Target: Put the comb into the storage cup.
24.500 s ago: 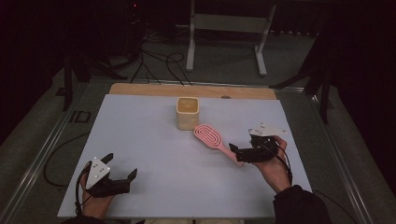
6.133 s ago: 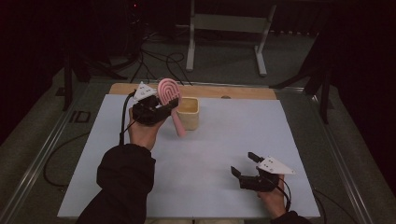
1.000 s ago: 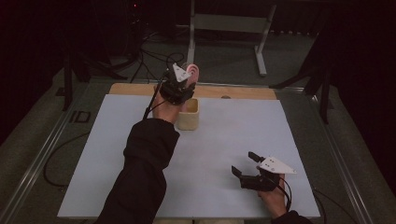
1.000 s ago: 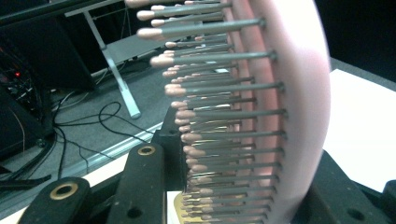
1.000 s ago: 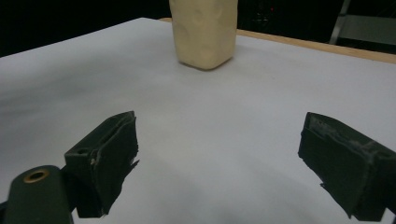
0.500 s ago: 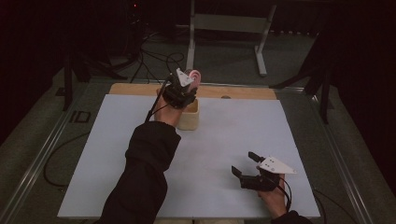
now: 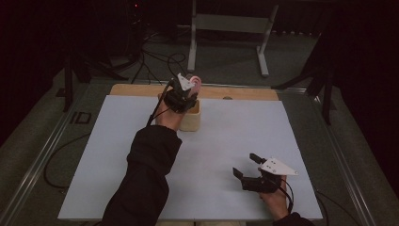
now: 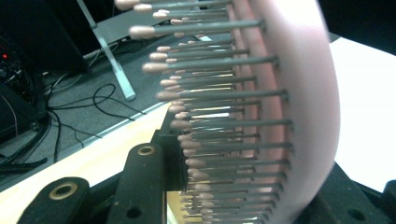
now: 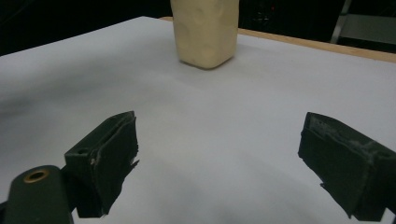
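My left gripper (image 7: 184,95) hovers over the beige cup (image 7: 192,118) at the far middle of the white sheet, shut on a pink hairbrush (image 7: 195,84). The brush head sticks up above the jaws; its handle is hidden behind the hand. In the left gripper view the bristled brush head (image 8: 289,93) stands upright between the jaws of my left gripper (image 8: 243,196). At the near right my right gripper (image 7: 244,165) rests open, nothing between its fingers. Its own view has the right gripper (image 9: 219,163) facing the cup (image 9: 205,32) across bare sheet.
The white sheet (image 7: 113,160) covers a wooden table whose far edge (image 7: 244,93) shows behind the cup. Beyond it are a metal stand (image 7: 226,28) and cables on the floor. A dark sleeve (image 7: 146,179) crosses the sheet's left middle.
The left gripper has sunk slightly toward the cup with the brush. Much earlier the brush lay on the sheet by the right gripper. The right gripper has stayed put.
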### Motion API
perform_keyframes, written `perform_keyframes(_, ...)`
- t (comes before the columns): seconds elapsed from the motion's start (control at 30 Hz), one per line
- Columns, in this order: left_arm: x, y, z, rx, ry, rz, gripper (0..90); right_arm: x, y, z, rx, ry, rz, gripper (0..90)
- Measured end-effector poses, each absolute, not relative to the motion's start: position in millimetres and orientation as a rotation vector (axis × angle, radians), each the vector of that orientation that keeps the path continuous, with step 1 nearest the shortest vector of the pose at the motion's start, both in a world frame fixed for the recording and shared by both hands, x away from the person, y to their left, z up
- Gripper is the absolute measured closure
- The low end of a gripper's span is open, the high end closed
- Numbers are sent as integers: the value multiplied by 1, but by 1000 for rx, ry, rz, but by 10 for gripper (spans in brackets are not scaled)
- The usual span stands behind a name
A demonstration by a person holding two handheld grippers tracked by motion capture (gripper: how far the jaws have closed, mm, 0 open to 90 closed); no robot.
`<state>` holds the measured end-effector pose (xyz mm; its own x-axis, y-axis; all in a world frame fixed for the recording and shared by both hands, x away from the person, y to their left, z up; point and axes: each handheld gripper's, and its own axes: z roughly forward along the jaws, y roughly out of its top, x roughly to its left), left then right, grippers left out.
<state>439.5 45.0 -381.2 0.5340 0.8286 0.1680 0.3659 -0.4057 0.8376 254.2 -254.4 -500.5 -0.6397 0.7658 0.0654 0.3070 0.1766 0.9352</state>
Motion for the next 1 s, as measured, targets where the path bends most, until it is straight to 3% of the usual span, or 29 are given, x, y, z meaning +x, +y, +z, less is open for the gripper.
perform_keyframes(1.0,444,37,-396,2061,1013,752,625,254,-255,-501,1011,2039,1462,115)
